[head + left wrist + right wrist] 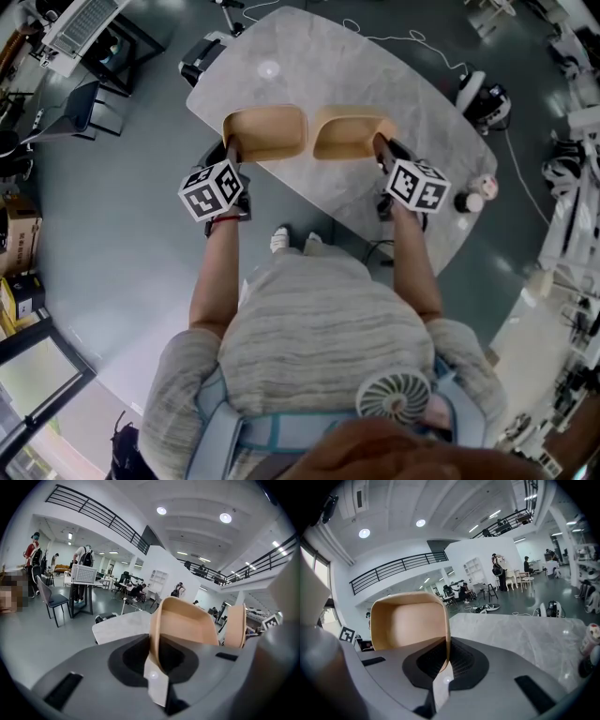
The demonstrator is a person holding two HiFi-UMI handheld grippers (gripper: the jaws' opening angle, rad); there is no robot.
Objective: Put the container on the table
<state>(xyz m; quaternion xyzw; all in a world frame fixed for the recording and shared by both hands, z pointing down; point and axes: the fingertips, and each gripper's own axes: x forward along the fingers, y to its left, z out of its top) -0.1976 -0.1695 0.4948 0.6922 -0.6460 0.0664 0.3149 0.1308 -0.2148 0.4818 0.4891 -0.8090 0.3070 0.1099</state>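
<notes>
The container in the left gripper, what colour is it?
The container is plain light tan; clearest in the left gripper view.

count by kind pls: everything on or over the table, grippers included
Tan containers: 2, one clamped in each gripper
Hand-held grippers: 2
Small items at the table right edge: 2
Total: 6

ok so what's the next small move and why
The left gripper is shut on the left container, the right gripper on the right container, both over the near edge of the table. I'd probably lower both until they rest on it, then let go.
</notes>
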